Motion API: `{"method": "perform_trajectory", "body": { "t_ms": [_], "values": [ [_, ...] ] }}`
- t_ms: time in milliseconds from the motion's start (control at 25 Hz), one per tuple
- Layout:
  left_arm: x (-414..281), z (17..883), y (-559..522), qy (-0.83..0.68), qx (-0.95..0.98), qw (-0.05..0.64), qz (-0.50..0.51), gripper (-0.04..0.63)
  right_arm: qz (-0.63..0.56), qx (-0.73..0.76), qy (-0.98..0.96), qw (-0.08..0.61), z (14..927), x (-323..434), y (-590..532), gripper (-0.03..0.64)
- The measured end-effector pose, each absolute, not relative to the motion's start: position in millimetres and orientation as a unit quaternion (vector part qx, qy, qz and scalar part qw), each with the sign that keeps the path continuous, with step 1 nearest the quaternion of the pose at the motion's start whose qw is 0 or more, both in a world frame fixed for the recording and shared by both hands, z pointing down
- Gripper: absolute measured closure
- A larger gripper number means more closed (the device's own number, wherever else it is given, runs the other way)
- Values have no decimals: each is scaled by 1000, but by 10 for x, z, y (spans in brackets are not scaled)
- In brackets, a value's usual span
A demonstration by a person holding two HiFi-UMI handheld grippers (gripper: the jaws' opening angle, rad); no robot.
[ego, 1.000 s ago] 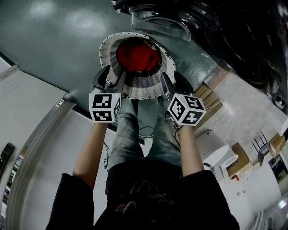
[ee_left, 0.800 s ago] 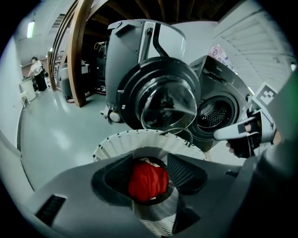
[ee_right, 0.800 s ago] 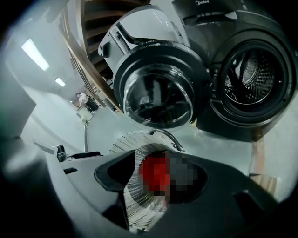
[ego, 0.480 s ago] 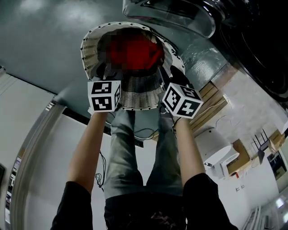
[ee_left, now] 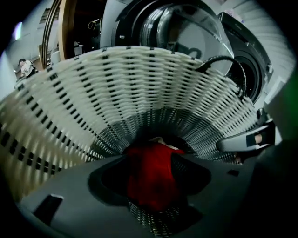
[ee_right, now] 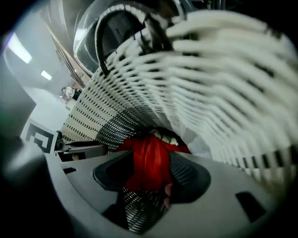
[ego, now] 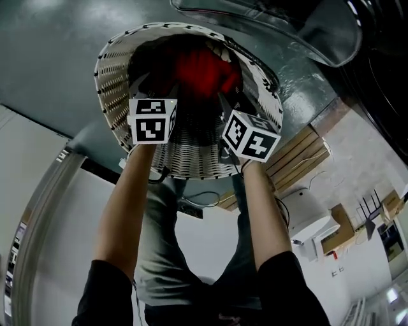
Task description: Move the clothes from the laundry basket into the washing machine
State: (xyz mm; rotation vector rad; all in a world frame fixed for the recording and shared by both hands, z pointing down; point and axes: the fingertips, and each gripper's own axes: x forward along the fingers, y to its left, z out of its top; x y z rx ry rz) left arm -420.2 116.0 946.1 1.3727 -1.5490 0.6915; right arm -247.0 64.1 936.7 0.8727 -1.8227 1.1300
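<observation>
A white woven laundry basket [ego: 108,63] stands on the dark floor, with a red garment [ego: 201,70] and a bit of pale cloth at its bottom. Both grippers reach down inside it. My left gripper [ego: 148,89] is at the garment's left and my right gripper [ego: 226,99] at its right. In the left gripper view the left gripper [ee_left: 151,183] is open, its jaws just having opened wider. The red garment [ee_left: 151,172] shows in the gap, not pinched. The right gripper [ee_right: 149,183] has also been opening, and the red garment [ee_right: 149,158] lies ahead between its jaws.
The washing machine's open glass door [ego: 287,19] hangs just beyond the basket, with the dark drum opening [ego: 382,70] at the right. Basket walls [ee_left: 139,83] close in around both grippers. Wooden pallets [ego: 299,159], cardboard boxes [ego: 335,232] and a white appliance [ego: 306,207] sit at the right.
Both grippers have dropped from the basket's near rim down into the basket towards the red garment. The basket looms larger in the head view.
</observation>
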Motion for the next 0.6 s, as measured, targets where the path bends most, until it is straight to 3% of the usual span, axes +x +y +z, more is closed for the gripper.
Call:
{"method": "perform_trajectory", "body": {
  "t_ms": [400, 600],
  "values": [
    [-4126, 10465, 1048, -609, 554, 474, 312, 245, 449, 329, -707, 436, 10513, -2458, 694, 327],
    [-4089, 10857, 1117, -599, 544, 494, 318, 197, 480, 345, -673, 445, 10978, -2419, 779, 244]
  ]
}}
